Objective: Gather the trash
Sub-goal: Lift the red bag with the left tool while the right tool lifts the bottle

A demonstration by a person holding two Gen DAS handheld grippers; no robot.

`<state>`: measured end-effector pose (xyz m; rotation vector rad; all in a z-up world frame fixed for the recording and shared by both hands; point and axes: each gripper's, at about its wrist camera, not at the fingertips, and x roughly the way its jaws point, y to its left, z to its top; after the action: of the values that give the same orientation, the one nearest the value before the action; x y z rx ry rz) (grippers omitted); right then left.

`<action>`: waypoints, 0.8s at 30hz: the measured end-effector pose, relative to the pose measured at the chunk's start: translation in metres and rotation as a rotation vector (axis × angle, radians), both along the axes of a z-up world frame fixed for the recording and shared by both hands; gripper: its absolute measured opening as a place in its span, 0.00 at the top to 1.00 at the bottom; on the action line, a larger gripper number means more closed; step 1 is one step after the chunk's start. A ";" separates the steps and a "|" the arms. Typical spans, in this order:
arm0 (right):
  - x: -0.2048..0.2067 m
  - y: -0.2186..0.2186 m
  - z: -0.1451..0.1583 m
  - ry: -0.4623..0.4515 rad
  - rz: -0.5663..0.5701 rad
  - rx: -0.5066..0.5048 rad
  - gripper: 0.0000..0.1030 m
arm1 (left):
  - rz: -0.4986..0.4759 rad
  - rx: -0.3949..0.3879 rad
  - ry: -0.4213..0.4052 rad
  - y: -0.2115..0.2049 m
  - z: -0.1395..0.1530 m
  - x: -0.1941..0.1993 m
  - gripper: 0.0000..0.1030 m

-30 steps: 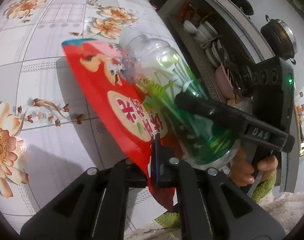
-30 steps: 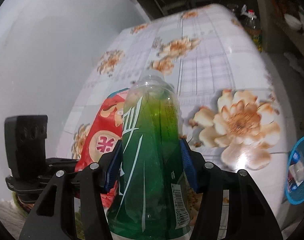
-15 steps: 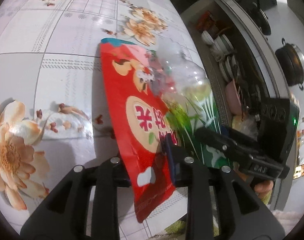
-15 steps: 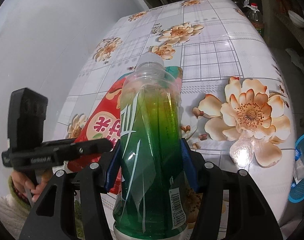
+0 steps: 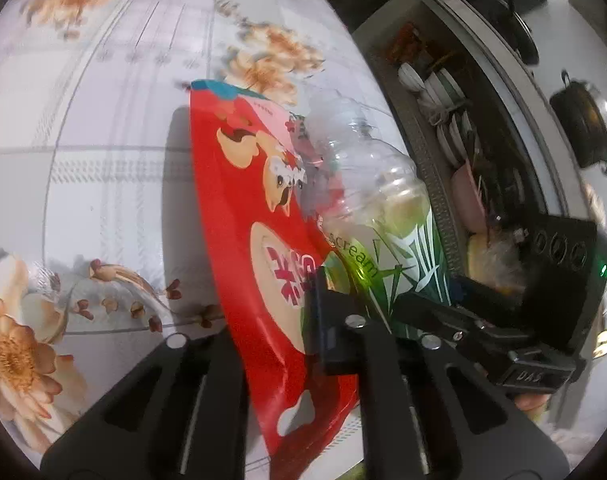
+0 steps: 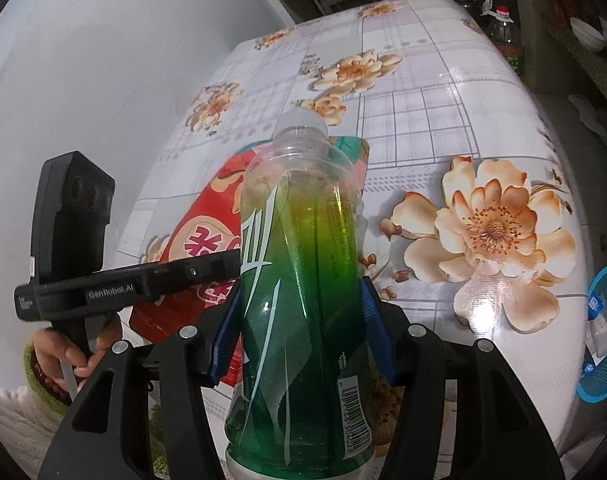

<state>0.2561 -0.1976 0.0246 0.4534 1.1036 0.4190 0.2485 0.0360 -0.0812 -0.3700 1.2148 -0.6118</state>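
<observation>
I have two pieces of trash in hand above the flowered table (image 6: 455, 120). The bottle (image 6: 303, 280), clear with a green label, sits clamped between my right gripper (image 6: 303, 316)'s blue pads. The red bag (image 5: 259, 248) hangs at nine o'clock from the bottle; my left gripper (image 5: 303, 320) has just been closing and now pinches the bag's lower half, jaws pressed nearly together.

I judge both pickups done; dropping them remains. A blue basket (image 6: 603, 332) sits low at three o'clock past the table's edge, and looks like the bin.

A second bottle (image 6: 503, 36) stands beyond the table's far edge at one o'clock. A dish shelf (image 5: 455, 128) and a pot (image 5: 583, 120) lie beyond the table. The two grippers crowd each other, bag against bottle.
</observation>
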 end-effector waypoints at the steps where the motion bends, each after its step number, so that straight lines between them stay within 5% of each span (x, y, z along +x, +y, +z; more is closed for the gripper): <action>1: -0.001 -0.002 0.001 0.001 0.000 0.000 0.47 | -0.004 0.016 -0.026 -0.003 0.006 -0.003 0.95; 7: -0.006 -0.021 0.007 -0.008 -0.060 0.011 0.47 | -0.030 0.111 -0.145 -0.020 0.031 -0.019 0.98; 24: -0.009 -0.046 0.011 -0.014 -0.129 0.036 0.47 | -0.048 0.229 -0.288 -0.040 0.061 -0.033 1.00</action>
<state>0.2474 -0.2433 0.0358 0.5498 1.0487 0.3287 0.2150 -0.0043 -0.0199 -0.0567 1.0051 -0.5397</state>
